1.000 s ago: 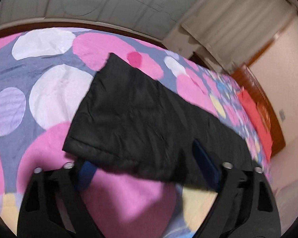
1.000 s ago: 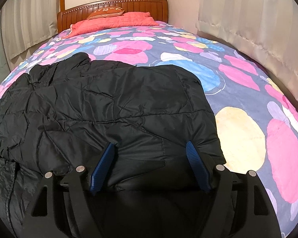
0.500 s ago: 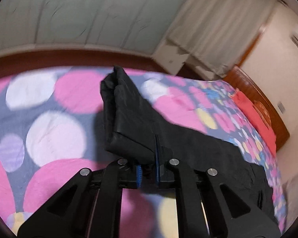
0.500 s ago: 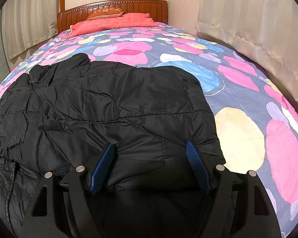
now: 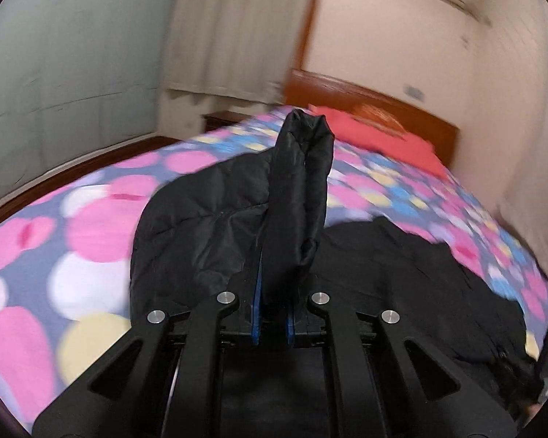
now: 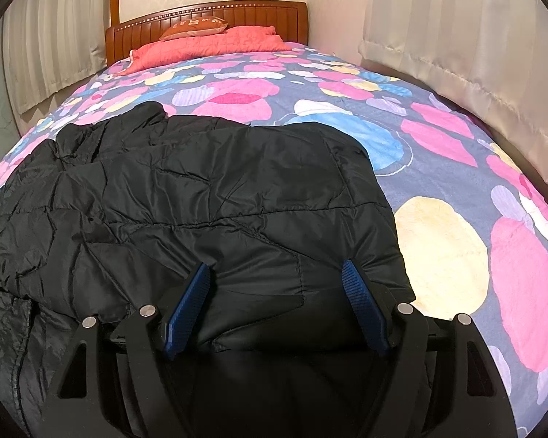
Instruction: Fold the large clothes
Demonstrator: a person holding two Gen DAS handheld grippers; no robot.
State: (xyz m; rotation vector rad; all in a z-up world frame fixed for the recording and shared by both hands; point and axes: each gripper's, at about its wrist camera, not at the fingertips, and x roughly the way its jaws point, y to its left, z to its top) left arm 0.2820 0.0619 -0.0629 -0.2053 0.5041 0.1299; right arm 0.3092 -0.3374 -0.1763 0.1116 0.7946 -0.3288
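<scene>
A black quilted jacket (image 6: 208, 200) lies spread on the bed. In the left wrist view my left gripper (image 5: 272, 306) is shut on the jacket's sleeve (image 5: 299, 189), which stands up from between the blue pads, lifted off the bed; the rest of the jacket (image 5: 402, 284) lies lower right. In the right wrist view my right gripper (image 6: 276, 295) is open, its blue pads (image 6: 188, 304) spread wide just over the jacket's near folded edge, not pressing on it.
The bed has a spotted pink, blue and yellow bedspread (image 6: 438, 248), a red pillow (image 6: 208, 45) and a wooden headboard (image 6: 237, 12) at its far end. Curtains (image 6: 456, 43) hang along the right side and a wall (image 5: 65, 58) runs along the left.
My left gripper shut on the sleeve's end, then lifted it and swung it across toward the jacket's body, rolling as it went. The right gripper stayed still and open.
</scene>
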